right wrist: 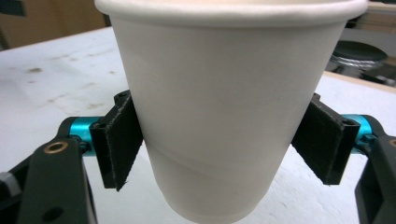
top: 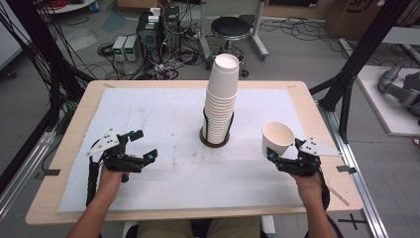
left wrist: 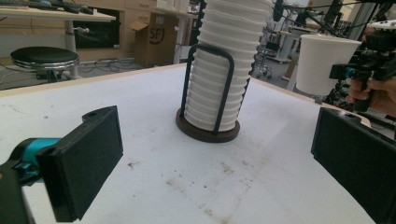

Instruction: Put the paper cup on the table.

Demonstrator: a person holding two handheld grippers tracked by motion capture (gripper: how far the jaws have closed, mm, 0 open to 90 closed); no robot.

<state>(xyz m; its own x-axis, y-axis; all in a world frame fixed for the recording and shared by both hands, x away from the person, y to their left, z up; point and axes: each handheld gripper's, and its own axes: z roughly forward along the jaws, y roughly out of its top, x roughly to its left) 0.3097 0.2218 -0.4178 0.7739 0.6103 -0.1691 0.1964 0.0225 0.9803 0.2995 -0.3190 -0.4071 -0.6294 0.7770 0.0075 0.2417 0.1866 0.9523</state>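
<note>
Right gripper [top: 283, 154] clamped on 1 white paper cup [top: 277, 138], upright, mouth up, held above the right part of the white mat [top: 163, 173]; in the right gripper view, both black pads pressed against the cup's [right wrist: 229, 107] sides, about halfway down its wall. Left gripper [top: 143, 146] released, jaws wide apart and holding nothing, low over the left part of the mat. Between the 2 grippers, near the table's [top: 74, 124] middle, a tall stack of paper cups [top: 220, 99] standing in a black wire holder [left wrist: 208, 130] on a round dark base, leaning slightly. Held cup well apart from the stack, to its right
</note>
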